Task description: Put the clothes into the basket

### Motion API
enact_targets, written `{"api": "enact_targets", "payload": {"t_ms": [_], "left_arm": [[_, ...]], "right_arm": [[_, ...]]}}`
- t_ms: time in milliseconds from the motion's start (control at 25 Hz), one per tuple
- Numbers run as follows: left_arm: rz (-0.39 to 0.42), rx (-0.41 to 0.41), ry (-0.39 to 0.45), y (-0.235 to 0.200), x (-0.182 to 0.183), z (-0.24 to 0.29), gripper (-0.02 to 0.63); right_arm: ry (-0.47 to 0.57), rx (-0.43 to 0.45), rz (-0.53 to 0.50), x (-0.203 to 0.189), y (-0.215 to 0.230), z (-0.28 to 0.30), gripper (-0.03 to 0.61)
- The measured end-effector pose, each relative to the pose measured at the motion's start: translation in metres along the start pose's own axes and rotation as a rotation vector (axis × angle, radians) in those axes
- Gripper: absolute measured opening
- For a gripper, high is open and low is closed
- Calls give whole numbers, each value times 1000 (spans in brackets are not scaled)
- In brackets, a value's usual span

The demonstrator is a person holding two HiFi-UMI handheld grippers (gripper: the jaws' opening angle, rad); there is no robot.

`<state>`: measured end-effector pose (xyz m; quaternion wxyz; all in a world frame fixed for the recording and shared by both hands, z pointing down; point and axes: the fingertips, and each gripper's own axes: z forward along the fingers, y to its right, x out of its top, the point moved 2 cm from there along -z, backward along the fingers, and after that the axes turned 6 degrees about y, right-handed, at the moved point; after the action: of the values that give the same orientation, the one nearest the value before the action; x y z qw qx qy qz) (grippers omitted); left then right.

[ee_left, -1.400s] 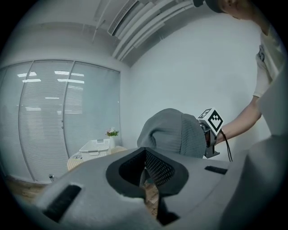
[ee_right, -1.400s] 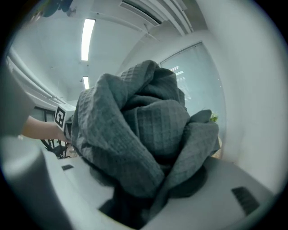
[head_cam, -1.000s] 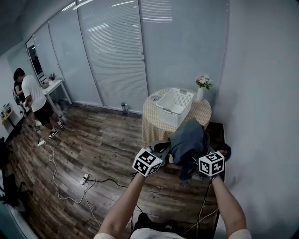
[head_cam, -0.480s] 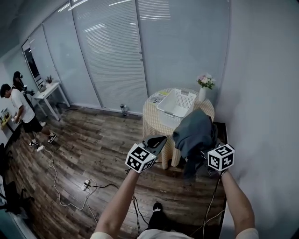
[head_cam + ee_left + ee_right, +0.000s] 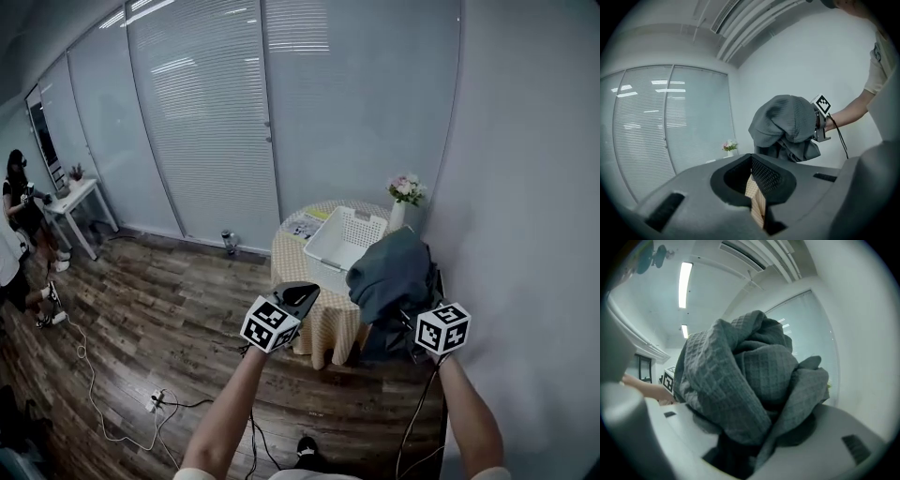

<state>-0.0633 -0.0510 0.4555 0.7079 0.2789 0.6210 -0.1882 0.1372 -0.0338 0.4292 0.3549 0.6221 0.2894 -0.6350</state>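
Observation:
My right gripper point(image 5: 407, 326) is shut on a bundle of grey waffle-knit clothes point(image 5: 392, 270), which fills the right gripper view point(image 5: 750, 380) and hides the jaws. The bundle hangs in the air just right of and nearer than the white basket point(image 5: 330, 251). The basket stands tilted on a round table with a checked cloth point(image 5: 292, 281). My left gripper point(image 5: 298, 295) is level with the bundle, left of it and in front of the table. Its jaws are together with nothing between them point(image 5: 752, 161). The left gripper view also shows the grey clothes point(image 5: 785, 122).
A vase of flowers point(image 5: 403, 192) stands on the table behind the basket, next to the right wall. Papers point(image 5: 302, 225) lie on the table's left side. Glass walls with blinds run behind. Cables and a power strip point(image 5: 155, 401) lie on the wood floor. People stand far left by a white desk point(image 5: 70, 197).
Both grippers and the grey bundle have come nearer to the table and basket. The bundle now hangs right beside the basket. The people at far left have moved away toward the edge.

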Motion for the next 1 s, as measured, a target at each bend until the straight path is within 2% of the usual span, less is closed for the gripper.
{"api": "enact_targets", "payload": {"t_ms": [280, 520, 720, 1000], "left_arm": [[1, -42, -4, -42, -9, 29, 14], [-4, -37, 11, -67, -3, 43, 14], [11, -40, 6, -92, -7, 69, 14], [20, -15, -11, -149, -9, 108, 13]], "right_arm": [[16, -14, -43, 28, 15, 59, 261], [39, -50, -38, 44, 29, 96, 261], [36, -24, -56, 47, 45, 133, 261], [41, -5, -58, 66, 85, 203, 261]]}}
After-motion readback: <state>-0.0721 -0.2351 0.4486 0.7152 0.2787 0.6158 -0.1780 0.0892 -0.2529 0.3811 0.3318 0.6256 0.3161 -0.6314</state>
